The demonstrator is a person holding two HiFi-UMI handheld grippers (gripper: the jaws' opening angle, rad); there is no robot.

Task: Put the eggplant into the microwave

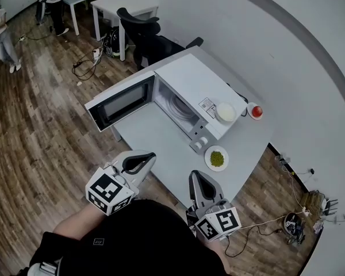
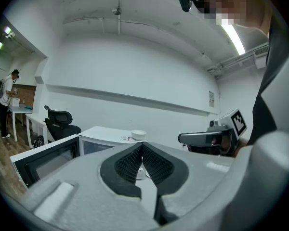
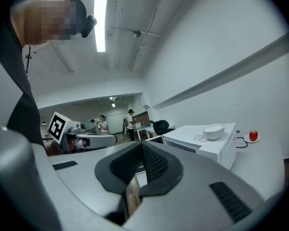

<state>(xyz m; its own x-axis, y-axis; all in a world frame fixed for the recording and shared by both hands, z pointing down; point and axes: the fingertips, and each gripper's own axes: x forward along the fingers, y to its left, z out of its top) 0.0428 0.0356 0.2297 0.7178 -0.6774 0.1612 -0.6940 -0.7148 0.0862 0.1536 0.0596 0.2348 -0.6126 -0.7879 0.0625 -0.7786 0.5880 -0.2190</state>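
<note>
The white microwave (image 1: 187, 88) stands on the grey table (image 1: 161, 140) with its door (image 1: 122, 101) swung open to the left; a glass turntable shows inside. No eggplant shows in any view. My left gripper (image 1: 146, 156) hangs shut and empty at the table's near edge, in front of the open door. My right gripper (image 1: 196, 176) is beside it, also shut with nothing between its jaws. In the left gripper view the closed pads (image 2: 142, 146) point level toward the microwave (image 2: 106, 136). The right gripper view shows its jaws (image 3: 141, 146) closed, with the microwave (image 3: 202, 146) to their right.
A white bowl (image 1: 226, 112) sits on top of the microwave. A red fruit on a saucer (image 1: 255, 111) lies behind it near the wall. A plate of green food (image 1: 217, 158) rests by the microwave's front corner. A black office chair (image 1: 141, 30) stands beyond the table; cables lie on the floor.
</note>
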